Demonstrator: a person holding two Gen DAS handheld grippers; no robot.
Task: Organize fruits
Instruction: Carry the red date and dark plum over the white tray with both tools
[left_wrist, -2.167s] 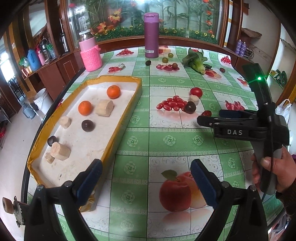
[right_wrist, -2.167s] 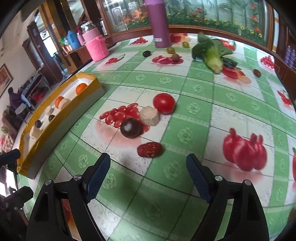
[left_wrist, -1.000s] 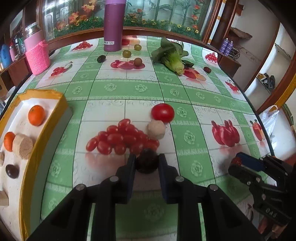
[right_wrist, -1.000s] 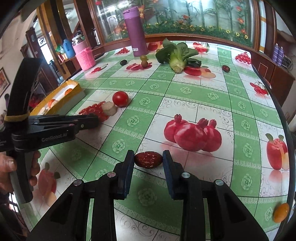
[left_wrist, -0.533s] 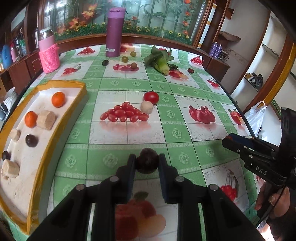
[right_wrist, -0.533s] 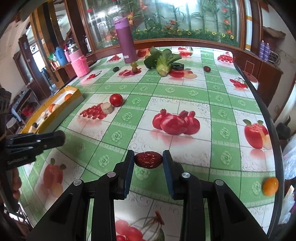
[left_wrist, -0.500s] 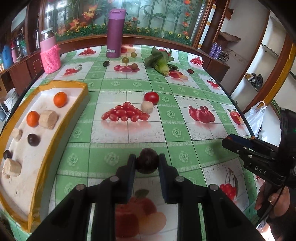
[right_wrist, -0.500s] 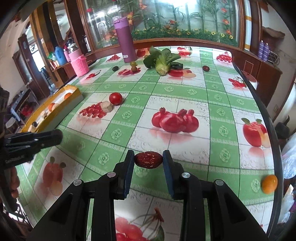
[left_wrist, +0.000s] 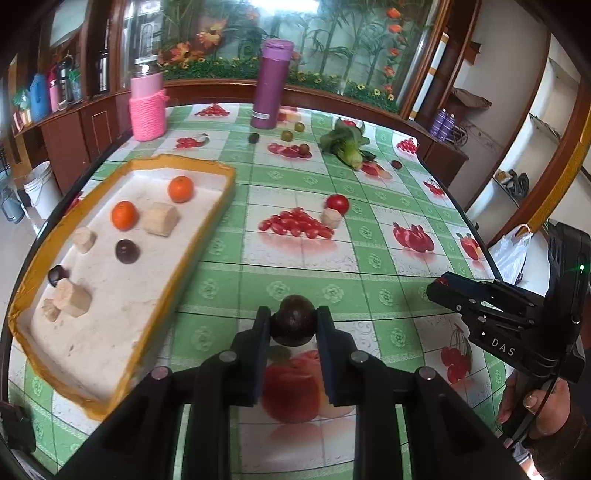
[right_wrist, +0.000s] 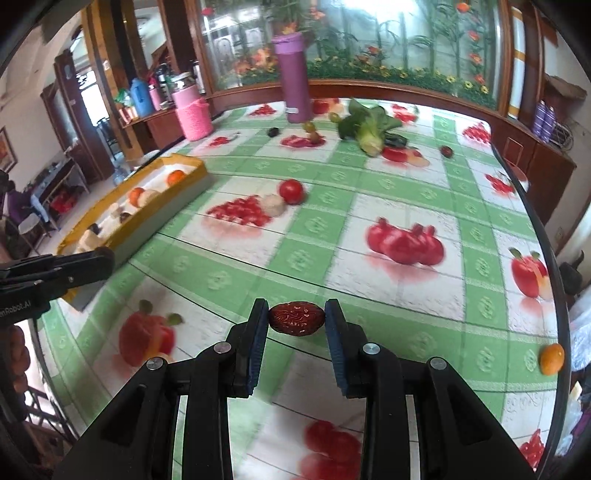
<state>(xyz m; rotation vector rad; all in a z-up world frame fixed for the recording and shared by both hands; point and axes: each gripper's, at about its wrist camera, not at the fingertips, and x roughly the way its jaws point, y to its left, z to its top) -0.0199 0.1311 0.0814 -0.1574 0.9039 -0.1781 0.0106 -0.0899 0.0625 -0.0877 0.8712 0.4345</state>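
My left gripper (left_wrist: 293, 325) is shut on a dark round plum (left_wrist: 293, 319) and holds it above the table, right of the yellow-rimmed tray (left_wrist: 207, 236). The tray holds two oranges (left_wrist: 180, 189), dark plums (left_wrist: 127, 251) and several beige chunks (left_wrist: 160, 219). My right gripper (right_wrist: 296, 319) is shut on a wrinkled red date (right_wrist: 296, 318), held above the table's near part. It also shows in the left wrist view (left_wrist: 439, 288) at the right. A red tomato (left_wrist: 337, 203) and a beige chunk (left_wrist: 331, 218) lie mid-table.
A purple flask (left_wrist: 272, 84), a pink knit-covered jar (left_wrist: 147, 107), a green vegetable (left_wrist: 345, 146) and small fruits (left_wrist: 287, 136) stand at the far side. An orange (right_wrist: 551, 358) lies near the table's right edge. The tablecloth carries printed fruit pictures.
The left gripper, still holding the plum, has swung left so the tray fills more of its view. The right gripper with the date has shifted slightly, and its view is blurred.
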